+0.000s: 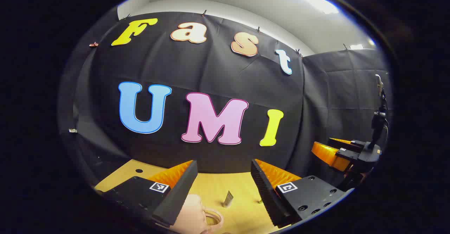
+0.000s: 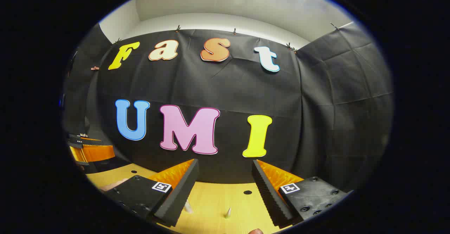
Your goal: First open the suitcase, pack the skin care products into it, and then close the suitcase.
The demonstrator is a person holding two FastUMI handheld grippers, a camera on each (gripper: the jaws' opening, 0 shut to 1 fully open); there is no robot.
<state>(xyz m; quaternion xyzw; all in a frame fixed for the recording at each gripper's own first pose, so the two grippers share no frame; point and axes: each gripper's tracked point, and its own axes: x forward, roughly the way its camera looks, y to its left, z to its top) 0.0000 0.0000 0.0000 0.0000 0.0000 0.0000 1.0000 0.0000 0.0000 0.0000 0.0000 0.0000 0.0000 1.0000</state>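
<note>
Spanning the lower part of both views, a light yellow wooden table top [image 1: 239,188] with small dark round holes runs up to the black cloth wall [image 1: 211,72]. At six o'clock in the left gripper view lies a pale pink rounded case with a loop handle [image 1: 197,214], probably the suitcase, partly behind the left finger of the left gripper [image 1: 222,188], whose jaws stand wide apart and hold nothing. A small upright silver-grey tube [image 1: 228,198] stands on the table between those fingers, at about five o'clock from the view's centre. At three o'clock there, the right gripper [image 1: 346,153] hangs near the wall.

In the right gripper view, that gripper [image 2: 225,188] is spread wide and empty too. Two small pale pointed items [image 2: 227,212] stand on the wood at six o'clock; what they are cannot be told.
</note>
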